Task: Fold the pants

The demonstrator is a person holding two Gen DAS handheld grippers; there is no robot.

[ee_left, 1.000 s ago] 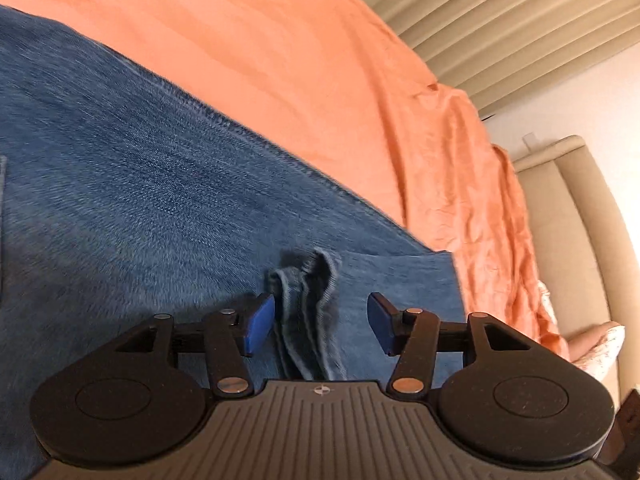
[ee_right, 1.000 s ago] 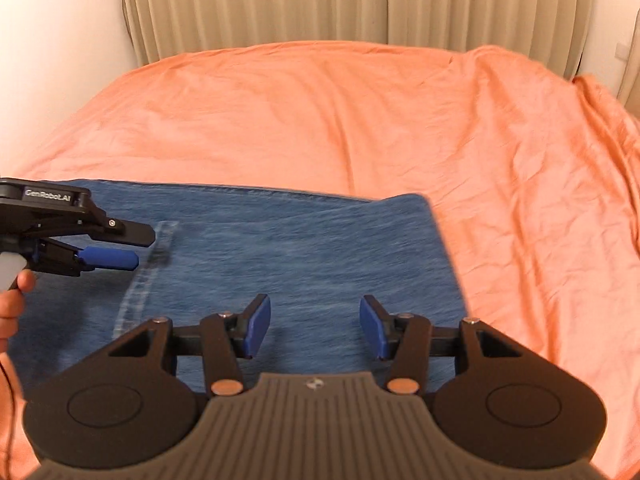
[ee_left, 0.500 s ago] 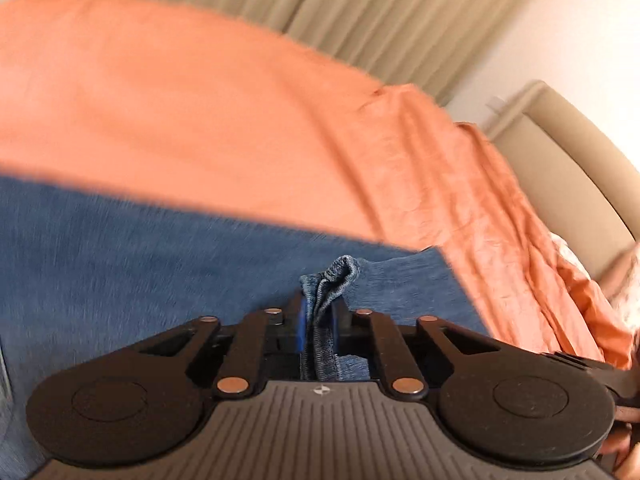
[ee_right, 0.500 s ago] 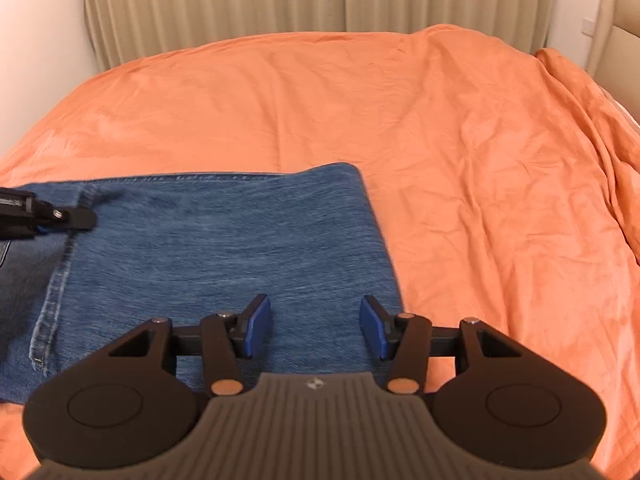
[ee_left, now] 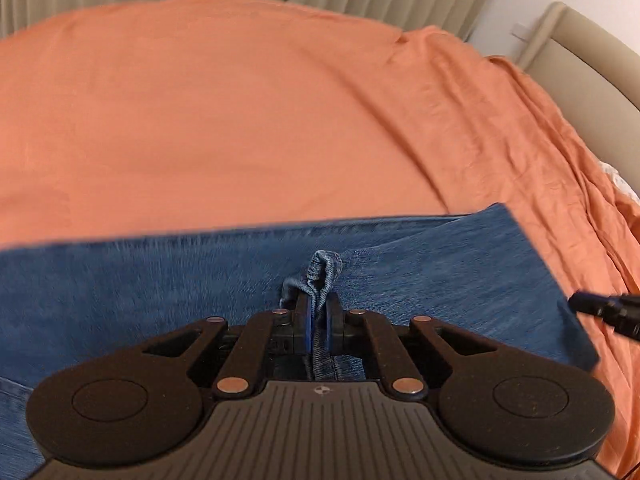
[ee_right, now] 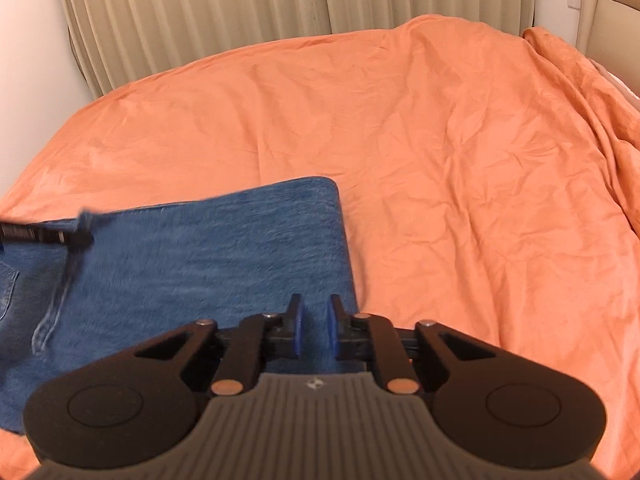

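One pair of blue denim pants [ee_left: 420, 280] is observed lying flat on a bed, spread over an orange sheet [ee_left: 240, 120]. The denim is of a mid-blue, finely twilled weave, and a stitched seam and part of a pocket are seen at the left in the right wrist view [ee_right: 192, 264]. The outline of the visible part is roughly rectangular, with one rounded far corner and a straight right edge. The sheet [ee_right: 460, 160] is matt and lightly creased, with heavier folds gathered toward its right side.

Two tools are counted. The left tool [ee_left: 319, 320] is seen clamped on a bunched fold of the pants, a frayed hem standing up between its blue pads [ee_left: 307, 330]. In the right wrist view, the left tool [ee_right: 44, 235] is blurred at the far left edge of the denim. The right tool [ee_right: 314, 326] is held over the near right corner of the pants with a narrow gap between its blue pads [ee_right: 298, 330]; nothing is seen between them, and whether fabric is touched cannot be told. Its black tip [ee_left: 608, 308] is seen beside the right edge of the denim.

Pleated beige curtains [ee_right: 240, 12] are noted behind the bed, and a padded beige headboard [ee_left: 592, 64] at the right.
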